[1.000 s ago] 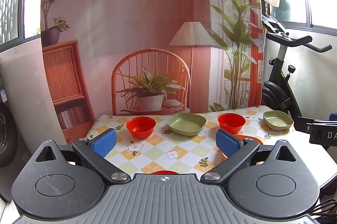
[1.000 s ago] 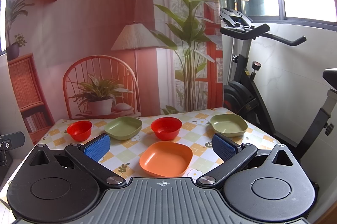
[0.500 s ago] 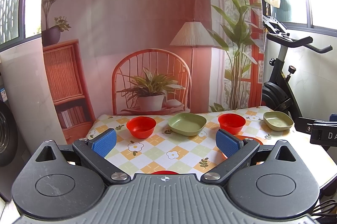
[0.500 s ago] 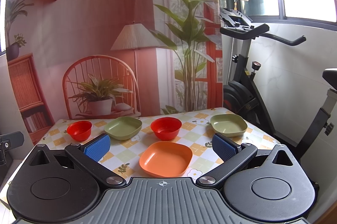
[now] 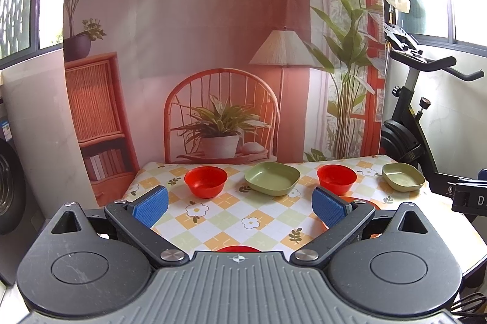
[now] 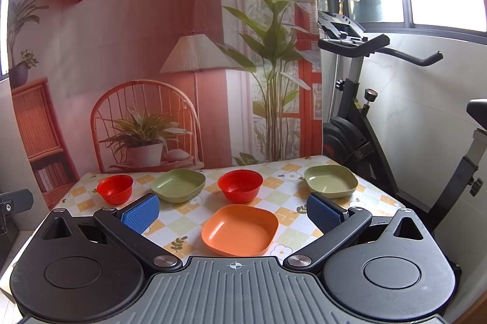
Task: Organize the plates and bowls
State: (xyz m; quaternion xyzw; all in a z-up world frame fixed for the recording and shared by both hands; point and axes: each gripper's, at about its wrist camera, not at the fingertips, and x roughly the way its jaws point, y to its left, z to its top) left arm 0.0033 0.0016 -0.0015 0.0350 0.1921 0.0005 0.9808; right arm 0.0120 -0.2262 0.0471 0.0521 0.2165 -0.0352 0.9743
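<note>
- My left claw (image 5: 240, 203) is spread wide with nothing in it, and it hangs over the near side of the bench (image 5: 268, 228) with the checked flower cloth.
- My right claw (image 6: 233, 210) is spread wide too, holding nothing, with the orange square plastic plate (image 6: 240, 229) lying on the bench between its two blue pads.
- Along the far side sit four dishes, each on its own: a small red round bowl (image 6: 115, 189), a green square plate (image 6: 178, 184), a second red round bowl (image 6: 240, 185) and a second green square plate (image 6: 331, 181).
- A bit of something red (image 5: 239, 248) peeks out just under my left claw; I cannot tell what it is.
- Nothing is stacked or grouped, so I think the job has not started.
- Left to do: bowls go with bowls, plates with plates.
</note>
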